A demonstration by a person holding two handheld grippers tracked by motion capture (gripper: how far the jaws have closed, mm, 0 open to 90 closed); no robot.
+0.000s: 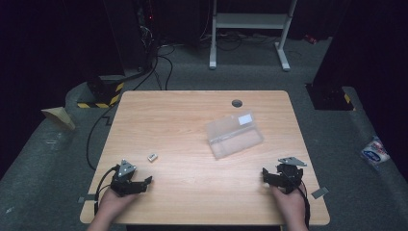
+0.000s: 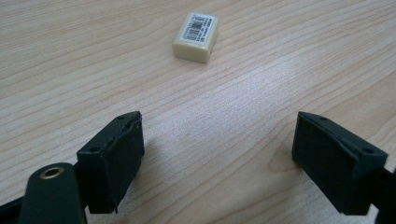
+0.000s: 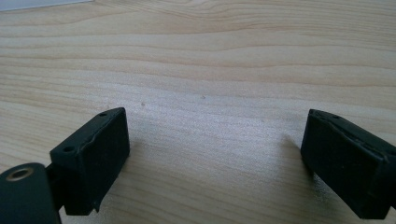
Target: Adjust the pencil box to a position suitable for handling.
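Both tongs, left tongs [image 1: 150,180] and right tongs [image 1: 264,172], rest on the table [image 1: 192,120] with jaws apart and empty, the eraser [image 2: 195,37] lying just ahead of the left pair, ready for pickup.

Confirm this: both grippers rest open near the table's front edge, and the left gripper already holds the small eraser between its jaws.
Not quite. The left gripper holds nothing: the left gripper view shows the eraser lying on the table ahead of its open jaws. The right gripper is open too.
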